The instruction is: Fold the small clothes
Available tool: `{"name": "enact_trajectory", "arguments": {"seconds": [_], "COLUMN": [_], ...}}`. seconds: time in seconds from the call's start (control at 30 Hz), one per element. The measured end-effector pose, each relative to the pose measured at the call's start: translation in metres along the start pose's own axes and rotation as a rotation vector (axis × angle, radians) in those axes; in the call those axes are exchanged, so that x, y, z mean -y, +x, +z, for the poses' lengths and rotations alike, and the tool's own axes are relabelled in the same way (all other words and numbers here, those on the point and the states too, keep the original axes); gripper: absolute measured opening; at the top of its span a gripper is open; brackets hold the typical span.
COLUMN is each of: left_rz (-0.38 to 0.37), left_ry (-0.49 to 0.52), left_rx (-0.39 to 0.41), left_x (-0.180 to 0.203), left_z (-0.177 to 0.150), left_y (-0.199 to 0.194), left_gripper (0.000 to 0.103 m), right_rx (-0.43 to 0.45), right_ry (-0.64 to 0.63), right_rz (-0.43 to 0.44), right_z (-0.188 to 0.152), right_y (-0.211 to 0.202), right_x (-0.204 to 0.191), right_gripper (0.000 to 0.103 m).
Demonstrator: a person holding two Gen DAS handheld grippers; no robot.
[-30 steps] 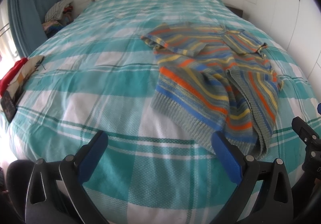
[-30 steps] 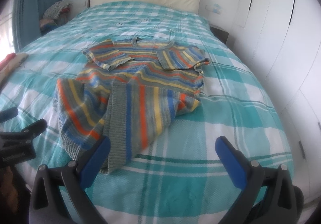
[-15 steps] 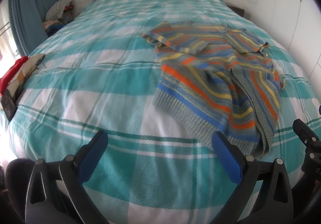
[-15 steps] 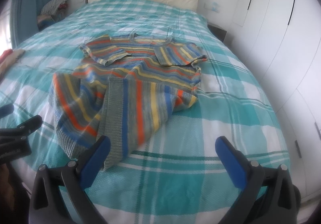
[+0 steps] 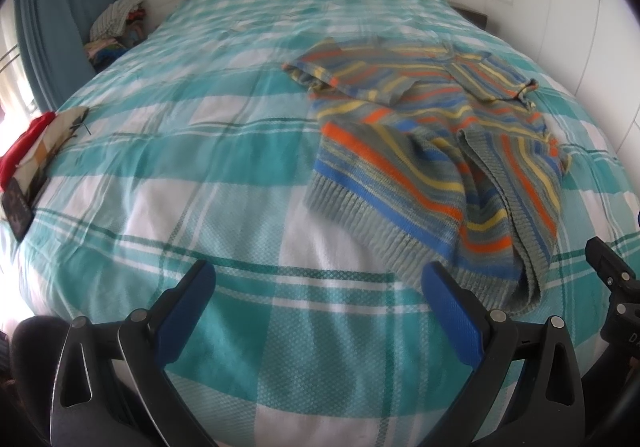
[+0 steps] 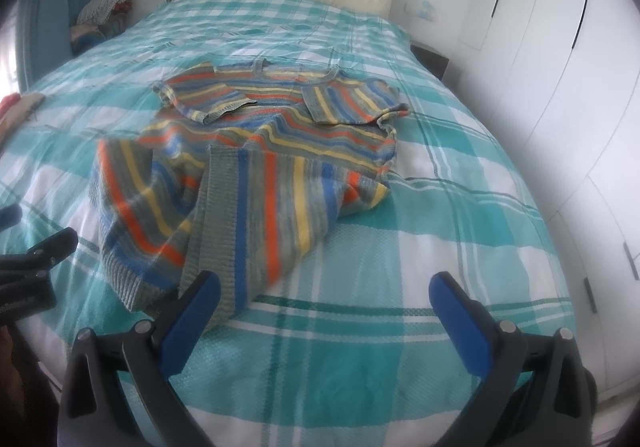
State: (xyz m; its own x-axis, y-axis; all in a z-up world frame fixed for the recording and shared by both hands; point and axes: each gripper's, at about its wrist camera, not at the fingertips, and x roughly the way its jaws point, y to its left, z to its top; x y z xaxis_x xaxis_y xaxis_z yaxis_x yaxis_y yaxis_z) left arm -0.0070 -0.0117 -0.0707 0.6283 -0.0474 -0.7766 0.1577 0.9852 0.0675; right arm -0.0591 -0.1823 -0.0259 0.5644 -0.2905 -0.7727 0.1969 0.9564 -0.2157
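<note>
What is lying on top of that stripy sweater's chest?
Both sleeves are folded inward across the striped sweater, and its lower part is bunched up over itself. Whatever sits beneath those folds is covered. Underneath lies the checked bedspread.

Left hand-held gripper (image 5: 316,289) and right hand-held gripper (image 6: 324,301) hover, jaws spread wide.

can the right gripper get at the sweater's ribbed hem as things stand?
Probably yes. The right gripper is open and holds nothing, and the striped sweater has its ribbed hem lying uncovered just ahead of its left jaw.
</note>
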Motion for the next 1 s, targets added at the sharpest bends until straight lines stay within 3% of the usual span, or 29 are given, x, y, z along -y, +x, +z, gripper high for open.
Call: {"name": "enact_trajectory", "arguments": {"seconds": [0.57, 0.63, 0.73, 0.83, 0.9, 0.97, 1.0], "left_rz": [-0.013, -0.053, -0.173, -0.294, -0.372, -0.406, -0.411], "left_ry": [-0.03, -0.021, -0.028, 0.017, 0.056, 0.102, 0.118], "left_rx": [-0.022, -0.042, -0.073, -0.093, -0.122, -0.14, -0.14], "left_x": [-0.021, -0.027, -0.039, -0.038, -0.029, -0.017, -0.013], "left_z": [0.006, 0.011, 0.025, 0.043, 0.049, 0.051, 0.051], "left_y": [0.008, 0.013, 0.028, 0.049, 0.066, 0.077, 0.079], "left_gripper": [0.103, 0.103, 0.103, 0.103, 0.102, 0.101, 0.095], "right_rx": [-0.004, -0.004, 0.013, -0.03, -0.108, -0.209, -0.225], "right_ry": [0.009, -0.004, -0.016, -0.075, -0.078, -0.079, -0.08], "right_rz": [0.019, 0.078, 0.21, 0.3, 0.389, 0.453, 0.457], "right_z": [0.003, 0.009, 0.029, 0.052, 0.061, 0.062, 0.061], "right_y": [0.003, 0.005, 0.014, 0.047, 0.079, 0.111, 0.119], "right_x": [0.01, 0.012, 0.011, -0.01, -0.027, -0.041, -0.042], "right_gripper": [0.103, 0.103, 0.103, 0.101, 0.086, 0.053, 0.043]}}
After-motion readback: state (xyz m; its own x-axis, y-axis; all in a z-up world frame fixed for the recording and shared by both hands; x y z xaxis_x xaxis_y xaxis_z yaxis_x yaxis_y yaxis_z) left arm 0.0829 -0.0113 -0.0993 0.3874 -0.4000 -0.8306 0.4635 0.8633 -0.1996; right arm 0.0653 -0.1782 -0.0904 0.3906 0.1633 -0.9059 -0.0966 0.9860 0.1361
